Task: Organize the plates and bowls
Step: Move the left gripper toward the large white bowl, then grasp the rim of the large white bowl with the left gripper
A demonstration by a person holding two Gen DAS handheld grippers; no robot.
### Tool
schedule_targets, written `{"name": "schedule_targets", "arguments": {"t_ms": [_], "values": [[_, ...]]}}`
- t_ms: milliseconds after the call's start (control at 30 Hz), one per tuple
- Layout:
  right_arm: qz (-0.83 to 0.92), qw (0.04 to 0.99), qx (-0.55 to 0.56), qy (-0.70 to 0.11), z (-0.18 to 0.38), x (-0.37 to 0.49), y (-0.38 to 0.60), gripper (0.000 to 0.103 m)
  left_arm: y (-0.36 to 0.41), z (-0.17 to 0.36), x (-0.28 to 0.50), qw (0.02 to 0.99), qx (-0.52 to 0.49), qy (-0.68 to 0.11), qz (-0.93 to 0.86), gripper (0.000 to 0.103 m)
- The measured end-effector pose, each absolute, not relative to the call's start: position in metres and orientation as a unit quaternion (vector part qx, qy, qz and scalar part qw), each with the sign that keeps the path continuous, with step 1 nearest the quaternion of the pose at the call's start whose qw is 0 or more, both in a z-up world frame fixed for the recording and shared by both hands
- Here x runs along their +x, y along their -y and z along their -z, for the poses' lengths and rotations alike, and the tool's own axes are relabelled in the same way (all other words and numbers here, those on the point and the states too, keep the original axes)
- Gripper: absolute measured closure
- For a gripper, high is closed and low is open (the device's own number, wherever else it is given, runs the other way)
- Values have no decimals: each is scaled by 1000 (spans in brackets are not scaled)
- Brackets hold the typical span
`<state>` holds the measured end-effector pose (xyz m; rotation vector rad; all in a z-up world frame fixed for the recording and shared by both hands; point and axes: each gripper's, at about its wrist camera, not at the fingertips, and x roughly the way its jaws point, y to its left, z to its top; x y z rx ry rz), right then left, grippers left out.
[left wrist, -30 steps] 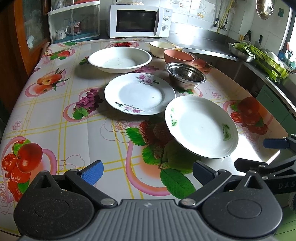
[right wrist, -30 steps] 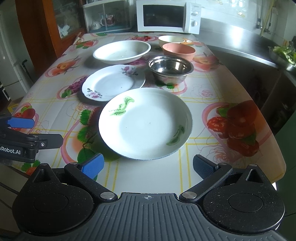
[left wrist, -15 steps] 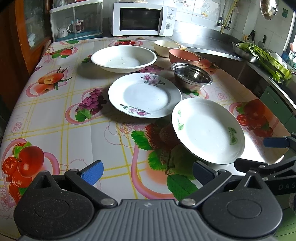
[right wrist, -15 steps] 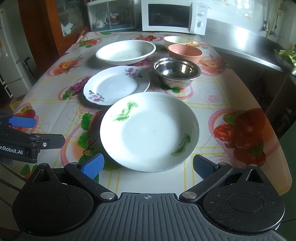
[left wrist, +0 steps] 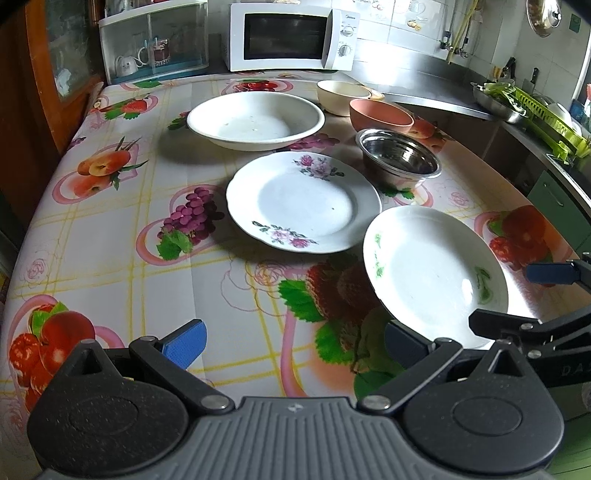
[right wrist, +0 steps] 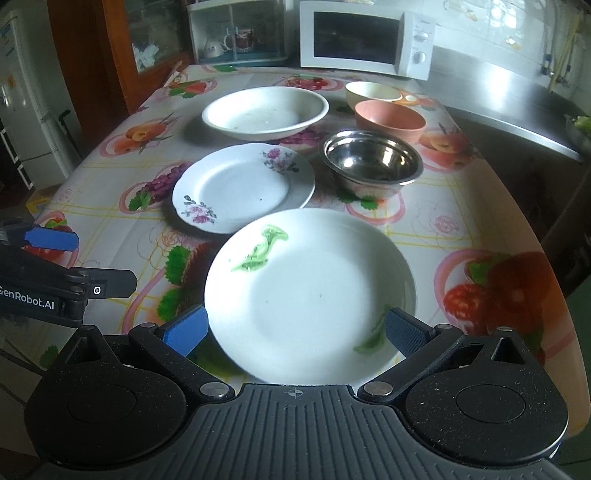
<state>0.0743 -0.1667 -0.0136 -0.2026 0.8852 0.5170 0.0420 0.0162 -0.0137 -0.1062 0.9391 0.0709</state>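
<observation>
Hovering wide open just short of the table's near edge, the right gripper (right wrist: 293, 328) is facing the green-leaf plate (right wrist: 310, 295), whose near rim is sitting between its spread fingers and just ahead of them; nothing is being held. The left gripper (left wrist: 293, 339) is also standing open and empty, with that same plate ahead and to its right and the floral plate (left wrist: 303, 201) farther ahead. Beyond the floral plate the large white dish (left wrist: 255, 120) is lying, and to the right of it the steel bowl (left wrist: 399, 158), the pink bowl (left wrist: 380, 114) and the cream bowl (left wrist: 341, 94) are lining up toward the far end.

What is looking risky: the leaf plate is resting near the table edge, so a gripper coming in low could push it forward into the floral plate instead of catching the rim. A glazed rim pinched shallowly is likely to slip or tip once lifted. The two grippers are close together here, so they could knock into each other if both are reaching for this plate.

The tablecloth (left wrist: 110, 240) is glossy and printed with fruit, probably slick under crockery. A microwave (left wrist: 288, 35) and a clear cabinet (left wrist: 155, 40) are standing at the far end, and a steel counter (left wrist: 443, 74) with a green dish rack (left wrist: 546, 118) is running along the right.
</observation>
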Motion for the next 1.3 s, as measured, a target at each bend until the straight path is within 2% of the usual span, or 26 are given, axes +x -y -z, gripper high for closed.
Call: {"name": "schedule_targets", "arguments": {"t_ms": [633, 933, 1300], "values": [[-263, 868, -114, -406, 4, 140, 134, 7, -54, 5, 84, 891, -56, -447, -47, 1], [-266, 871, -103, -399, -6, 215, 104, 12, -105, -7, 142, 896, -63, -432, -80, 13], [-251, 872, -98, -409, 2, 317, 54, 24, -164, -1, 231, 888, -81, -436, -125, 33]]}}
